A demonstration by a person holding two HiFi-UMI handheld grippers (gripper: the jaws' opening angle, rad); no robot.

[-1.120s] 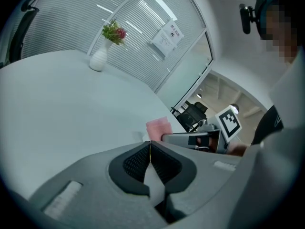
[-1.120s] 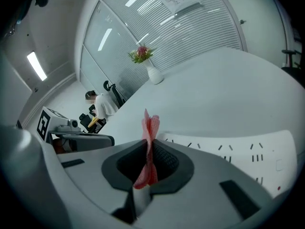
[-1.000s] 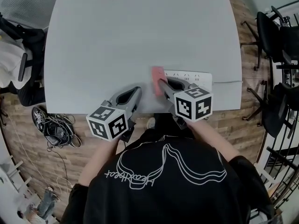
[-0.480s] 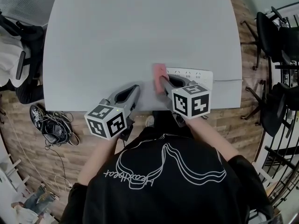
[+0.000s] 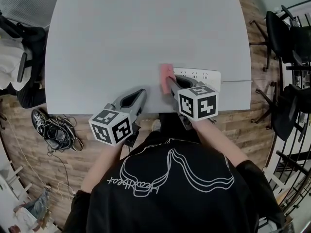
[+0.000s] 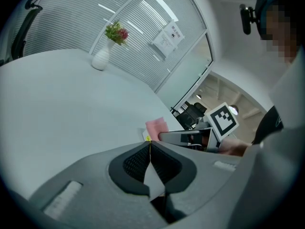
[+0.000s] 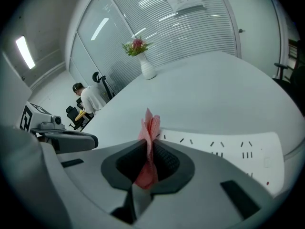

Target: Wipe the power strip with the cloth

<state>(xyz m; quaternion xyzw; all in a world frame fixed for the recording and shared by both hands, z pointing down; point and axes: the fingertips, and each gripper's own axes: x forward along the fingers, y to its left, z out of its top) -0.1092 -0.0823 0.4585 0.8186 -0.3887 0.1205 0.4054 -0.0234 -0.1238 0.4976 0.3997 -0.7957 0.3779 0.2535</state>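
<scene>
A white power strip (image 5: 201,75) lies near the table's front edge, right of centre; its sockets also show in the right gripper view (image 7: 224,149). My right gripper (image 5: 166,83) is shut on a pink cloth (image 5: 166,73), which sticks up between the pads (image 7: 151,128) at the strip's left end. My left gripper (image 5: 142,92) rests on the table to the left, shut with nothing in it. From the left gripper view the pink cloth (image 6: 157,127) and the right gripper (image 6: 190,136) sit just ahead.
A white vase with flowers (image 7: 145,63) stands at the table's (image 5: 146,33) far edge. Black chairs (image 5: 286,42) are at the right, a tangle of cables (image 5: 58,132) on the wood floor at the left. A seated person (image 7: 90,99) is beyond the table.
The right gripper with the pink cloth has shifted slightly forward and right along the strip's left end. The left gripper has barely moved.
</scene>
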